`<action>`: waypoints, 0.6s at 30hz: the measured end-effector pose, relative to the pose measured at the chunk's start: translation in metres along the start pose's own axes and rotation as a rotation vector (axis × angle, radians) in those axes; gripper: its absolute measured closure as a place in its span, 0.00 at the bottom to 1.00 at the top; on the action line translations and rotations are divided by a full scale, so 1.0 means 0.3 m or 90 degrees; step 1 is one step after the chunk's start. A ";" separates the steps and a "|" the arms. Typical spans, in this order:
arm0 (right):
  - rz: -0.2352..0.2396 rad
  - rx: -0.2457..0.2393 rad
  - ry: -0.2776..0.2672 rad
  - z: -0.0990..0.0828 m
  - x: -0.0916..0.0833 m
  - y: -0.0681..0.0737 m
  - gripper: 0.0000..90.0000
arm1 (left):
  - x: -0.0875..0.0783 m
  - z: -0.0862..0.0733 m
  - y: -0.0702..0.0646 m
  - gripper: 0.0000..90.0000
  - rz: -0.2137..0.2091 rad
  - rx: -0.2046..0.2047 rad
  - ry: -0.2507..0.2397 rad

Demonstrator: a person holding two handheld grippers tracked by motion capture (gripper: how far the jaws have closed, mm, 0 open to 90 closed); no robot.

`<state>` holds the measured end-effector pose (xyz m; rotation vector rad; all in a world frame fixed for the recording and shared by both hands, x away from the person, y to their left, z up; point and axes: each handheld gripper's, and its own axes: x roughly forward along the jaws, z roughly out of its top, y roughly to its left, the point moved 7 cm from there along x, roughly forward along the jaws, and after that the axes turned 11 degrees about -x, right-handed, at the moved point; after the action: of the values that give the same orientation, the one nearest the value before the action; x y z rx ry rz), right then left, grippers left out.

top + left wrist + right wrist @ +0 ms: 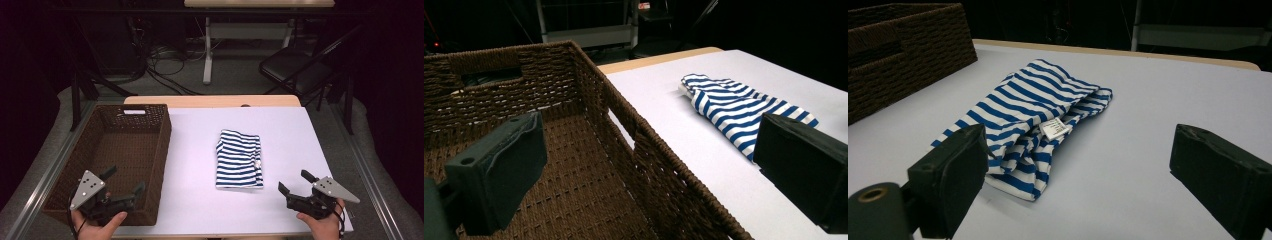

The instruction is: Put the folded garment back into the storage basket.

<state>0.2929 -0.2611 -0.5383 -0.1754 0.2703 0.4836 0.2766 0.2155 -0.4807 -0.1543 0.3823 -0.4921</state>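
Blue-striped folded cloth [239, 159] lies mid-bench [190, 200], right of the wicker basket [150, 165]. My left fingers [122, 180] and right fingers [295, 181] gape wide near me, holding nothing.

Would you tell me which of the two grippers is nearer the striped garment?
The right gripper: the striped garment lies just ahead of it, while the left gripper hovers over the basket.
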 end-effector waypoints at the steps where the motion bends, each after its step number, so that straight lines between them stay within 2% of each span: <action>1: 0.001 0.002 0.002 -0.001 0.000 0.001 0.09 | 0.000 0.001 0.000 0.01 0.001 -0.001 -0.002; 18: -0.001 0.002 0.002 -0.002 0.006 -0.003 0.10 | 0.002 -0.002 -0.015 0.01 -0.005 0.002 0.001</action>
<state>0.2947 -0.2611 -0.5393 -0.1741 0.2737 0.4808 0.2749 0.2113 -0.4803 -0.1521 0.3822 -0.5007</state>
